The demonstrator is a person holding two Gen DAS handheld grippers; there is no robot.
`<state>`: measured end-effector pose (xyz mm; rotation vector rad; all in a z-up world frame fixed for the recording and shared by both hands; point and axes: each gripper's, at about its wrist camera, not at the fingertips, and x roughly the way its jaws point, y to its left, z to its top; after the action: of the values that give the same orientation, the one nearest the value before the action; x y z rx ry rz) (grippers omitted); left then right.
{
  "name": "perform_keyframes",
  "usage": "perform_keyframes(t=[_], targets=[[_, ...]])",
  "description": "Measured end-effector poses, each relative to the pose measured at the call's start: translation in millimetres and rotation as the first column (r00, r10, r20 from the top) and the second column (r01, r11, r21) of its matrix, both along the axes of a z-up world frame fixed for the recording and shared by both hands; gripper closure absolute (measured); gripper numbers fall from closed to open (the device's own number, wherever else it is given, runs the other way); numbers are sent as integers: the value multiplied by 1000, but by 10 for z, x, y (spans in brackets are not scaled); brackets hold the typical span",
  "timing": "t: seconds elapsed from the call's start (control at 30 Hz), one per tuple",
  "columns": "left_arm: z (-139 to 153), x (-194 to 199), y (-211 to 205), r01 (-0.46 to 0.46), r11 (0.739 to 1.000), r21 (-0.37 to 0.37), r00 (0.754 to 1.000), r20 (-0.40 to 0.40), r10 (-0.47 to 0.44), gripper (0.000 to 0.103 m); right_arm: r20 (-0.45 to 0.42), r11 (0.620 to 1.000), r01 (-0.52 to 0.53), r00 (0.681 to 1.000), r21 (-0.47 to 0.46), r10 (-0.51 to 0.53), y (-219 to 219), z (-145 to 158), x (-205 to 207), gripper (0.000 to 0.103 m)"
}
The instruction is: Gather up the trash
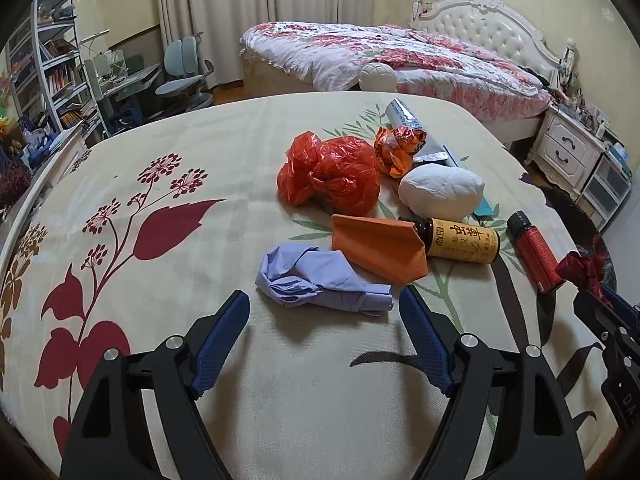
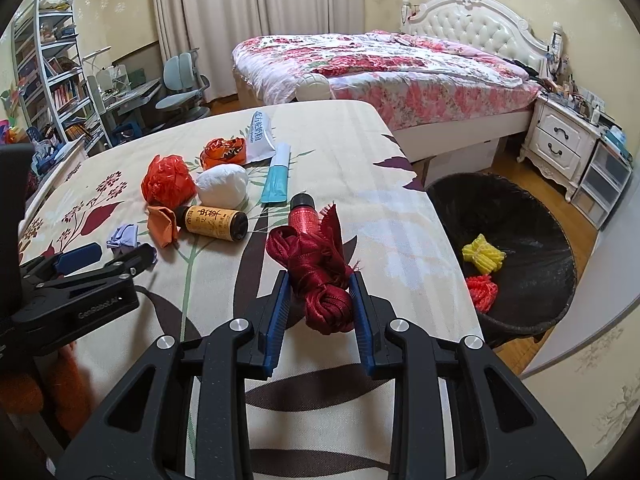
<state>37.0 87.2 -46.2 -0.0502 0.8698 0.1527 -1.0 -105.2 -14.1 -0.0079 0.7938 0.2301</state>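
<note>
Left gripper (image 1: 324,312): fingers spread wide, nothing gripped, crumpled lavender paper (image 1: 320,280) lying on the desk (image 1: 180,272) just ahead of them; right gripper (image 2: 320,292): fingers clamped narrow on a dark red ribbon bundle (image 2: 320,272); black trash bin (image 2: 520,216) beside the desk holds yellow and red foam nets.

The left gripper (image 1: 324,304) has its blue fingers (image 1: 222,340) spread wide, with the crumpled purple glove (image 1: 316,280) lying just past the tips, not squeezed. Behind the glove on the flowery cloth (image 1: 160,360) sit an orange paper (image 1: 376,246), a red bag (image 1: 332,174), a white ball (image 1: 440,192) and two little bottles (image 1: 460,240).
</note>
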Motion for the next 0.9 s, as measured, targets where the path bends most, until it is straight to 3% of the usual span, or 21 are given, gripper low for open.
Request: perform_keyframes(t=[0.1, 0.23, 0.3, 0.43, 0.5, 0.9], targets=[[-36, 24, 15, 9, 1000, -17, 1000, -24, -9, 27, 0, 1000, 3, 1000, 3, -3, -13, 9, 4, 74], [-36, -11, 11, 18, 1000, -13, 1000, -22, -18, 49, -1, 1000, 3, 1000, 3, -3, -15, 14, 5, 74], [-25, -39, -9, 28, 1000, 1, 1000, -13, -28, 67, 0, 1000, 4, 1000, 2, -4, -17, 16, 4, 74], [-10, -86, -30, 46, 999, 14, 999, -6, -45, 80, 1, 1000, 4, 1000, 3, -4, -20, 21, 1, 74], [-2, -127, -4, 48, 999, -4, 999, -3, -48, 92, 5, 1000, 4, 1000, 3, -4, -24, 25, -11, 74], [39, -351, 156, 28, 999, -19, 999, 29, -27, 97, 12, 1000, -11, 1000, 8, 11, 16, 34, -65, 74]])
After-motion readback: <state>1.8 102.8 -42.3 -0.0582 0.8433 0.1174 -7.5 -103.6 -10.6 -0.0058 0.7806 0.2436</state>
